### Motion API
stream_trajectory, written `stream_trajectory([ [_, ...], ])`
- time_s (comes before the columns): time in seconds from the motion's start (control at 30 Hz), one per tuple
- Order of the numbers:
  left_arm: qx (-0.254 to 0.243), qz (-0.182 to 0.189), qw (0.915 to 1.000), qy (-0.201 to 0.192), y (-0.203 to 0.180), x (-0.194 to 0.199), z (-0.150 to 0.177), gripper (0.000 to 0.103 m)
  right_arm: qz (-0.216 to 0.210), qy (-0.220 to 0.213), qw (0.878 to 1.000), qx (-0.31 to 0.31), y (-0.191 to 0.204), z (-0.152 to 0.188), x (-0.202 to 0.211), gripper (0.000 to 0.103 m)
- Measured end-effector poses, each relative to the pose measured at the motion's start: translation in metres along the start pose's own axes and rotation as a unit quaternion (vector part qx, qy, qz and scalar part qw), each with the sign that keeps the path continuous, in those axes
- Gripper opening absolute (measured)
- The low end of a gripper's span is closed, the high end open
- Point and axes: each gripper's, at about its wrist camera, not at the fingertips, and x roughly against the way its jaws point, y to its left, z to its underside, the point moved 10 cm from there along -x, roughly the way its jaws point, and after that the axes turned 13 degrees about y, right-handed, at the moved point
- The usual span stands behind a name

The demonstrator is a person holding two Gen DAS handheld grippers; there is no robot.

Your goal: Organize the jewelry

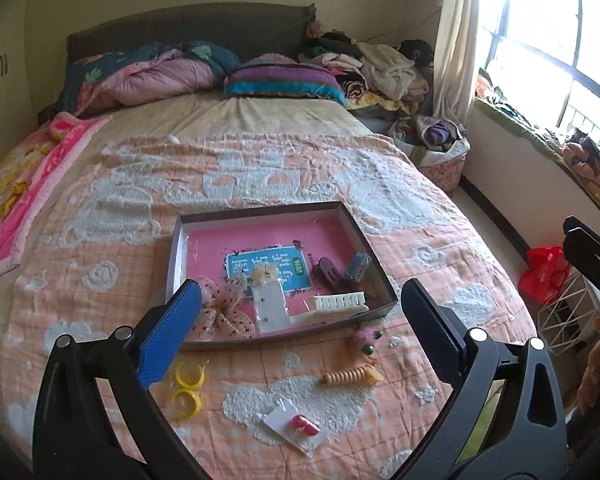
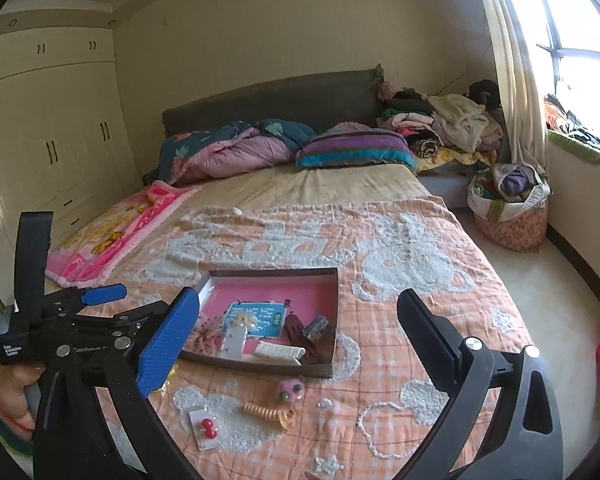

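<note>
A shallow box [image 1: 374, 248] [image 2: 332, 360] with a pink floor lies on the bed. It holds a pink dotted bow [image 1: 224, 312], a white earring card [image 1: 271, 306], a white comb clip [image 1: 338, 302] [image 2: 278, 351], a brown clip [image 1: 330, 274] and a blue clip [image 1: 358, 266]. In front of it on the quilt lie a pink strawberry clip [image 1: 366, 340] [image 2: 290, 389], an orange spiral hair tie [image 1: 350, 376] [image 2: 266, 410], two yellow rings [image 1: 189, 388] and a card with red earrings [image 1: 300, 428] [image 2: 207, 428]. My left gripper [image 1: 300, 332] and right gripper [image 2: 300, 344] are open and empty above the quilt.
The peach quilt [image 1: 260, 176] covers the bed. Pillows and folded bedding [image 1: 204, 76] lie at the headboard. A clothes basket [image 2: 510, 208] stands on the floor at right. A red bag [image 1: 544, 272] and white wire rack [image 1: 568, 312] are beside the bed.
</note>
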Motion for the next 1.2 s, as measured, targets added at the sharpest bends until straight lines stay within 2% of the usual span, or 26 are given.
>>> stream_trajectory([
  [0.63, -0.016, 0.015, 0.9986, -0.049, -0.008, 0.061, 0.022, 0.093, -0.012, -0.032, 0.999, 0.016, 0.028, 0.005, 0.046, 0.099],
  [1.2, -0.021, -0.015, 0.9994, -0.025, 0.001, 0.061, 0.071, 0.093, -0.03, -0.021, 0.998, 0.043, 0.051, 0.041, 0.057, 0.099],
])
